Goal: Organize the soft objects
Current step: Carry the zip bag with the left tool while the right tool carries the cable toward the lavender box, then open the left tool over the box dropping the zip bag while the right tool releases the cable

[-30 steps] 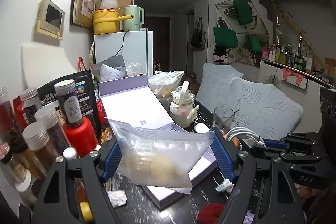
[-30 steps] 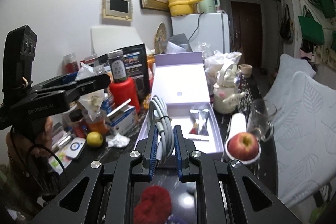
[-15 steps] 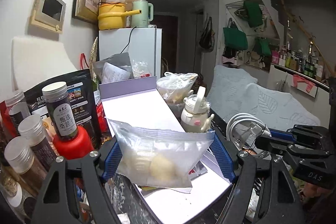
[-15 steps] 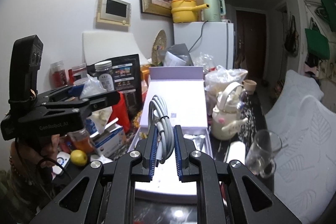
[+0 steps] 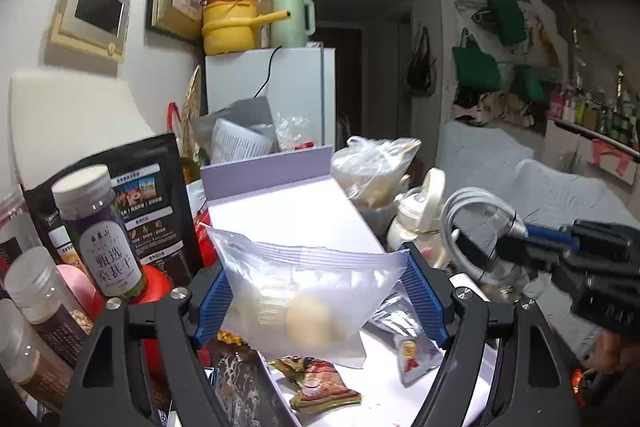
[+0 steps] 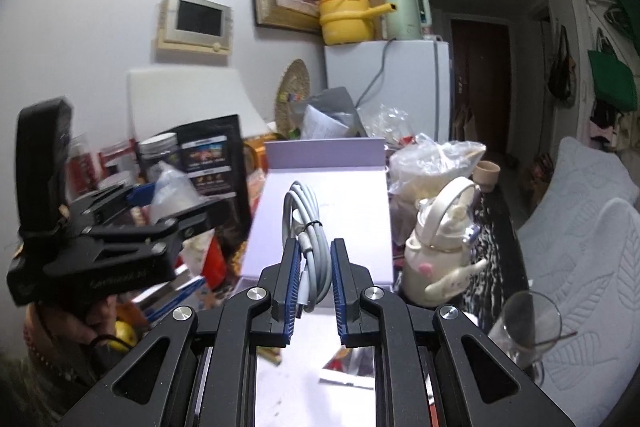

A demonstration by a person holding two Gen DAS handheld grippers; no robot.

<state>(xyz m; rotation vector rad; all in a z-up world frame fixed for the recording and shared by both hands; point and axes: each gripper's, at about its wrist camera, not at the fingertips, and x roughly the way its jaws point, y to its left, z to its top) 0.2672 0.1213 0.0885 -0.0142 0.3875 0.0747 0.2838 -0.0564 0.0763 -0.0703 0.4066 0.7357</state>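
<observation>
My left gripper [image 5: 316, 301] is shut on a clear zip bag [image 5: 304, 299] with pale round lumps inside, held above the near end of the open lavender box [image 5: 288, 207]. My right gripper [image 6: 314, 277] is shut on a coiled grey cable [image 6: 306, 223], also above the box [image 6: 324, 195]. The cable and right gripper show at the right of the left wrist view [image 5: 476, 223]. The left gripper with the bag shows at the left of the right wrist view [image 6: 120, 239]. Snack packets [image 5: 320, 383] lie on the box floor.
Jars [image 5: 100, 231], a black pouch [image 5: 148, 203] and a red bottle [image 5: 154, 287] crowd the left. A cream teapot [image 6: 444, 251], a plastic bag [image 6: 432, 167] and a glass [image 6: 528, 323] stand right of the box. A white fridge [image 6: 392, 87] stands behind.
Both grippers have moved forward and up over the open box, each still holding its item. The red pom-pom and the apple have dropped out of view.
</observation>
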